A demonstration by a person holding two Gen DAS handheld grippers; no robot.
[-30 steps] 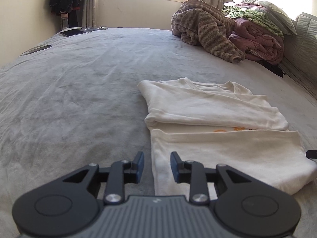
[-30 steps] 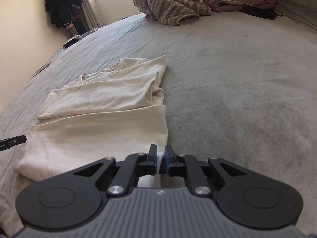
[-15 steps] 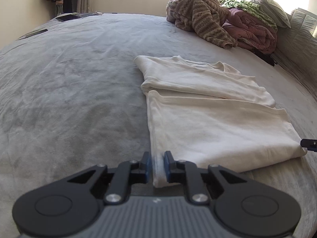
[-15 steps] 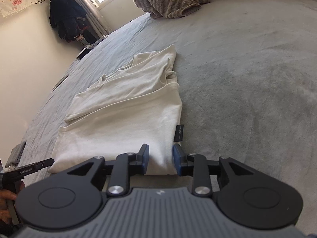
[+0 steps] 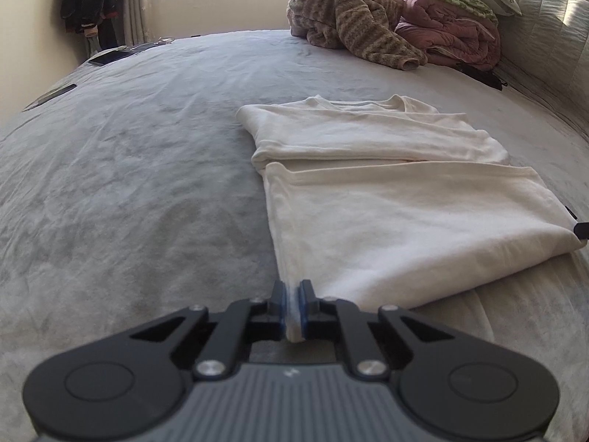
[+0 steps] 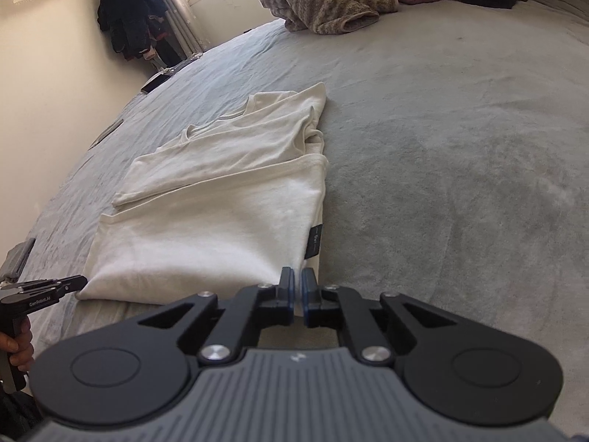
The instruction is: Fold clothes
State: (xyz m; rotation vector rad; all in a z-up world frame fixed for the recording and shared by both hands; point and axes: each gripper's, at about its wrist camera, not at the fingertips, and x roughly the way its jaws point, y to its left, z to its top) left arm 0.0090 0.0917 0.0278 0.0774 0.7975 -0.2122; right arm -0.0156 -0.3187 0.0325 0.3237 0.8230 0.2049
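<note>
Hand-held grippers, left (image 5: 292,294) and right (image 6: 297,283), angled down over the grey bed (image 5: 147,184), closing, each pinching a near corner of the cream shirt (image 5: 386,221).

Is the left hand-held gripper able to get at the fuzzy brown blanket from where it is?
Probably not right now. The left hand-held gripper is closing on the near corner of the white shirt, while the brown blanket lies far across the bed.

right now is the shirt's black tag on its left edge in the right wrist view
No, the black tag sits on the right edge of the shirt, just beyond the right gripper.
</note>
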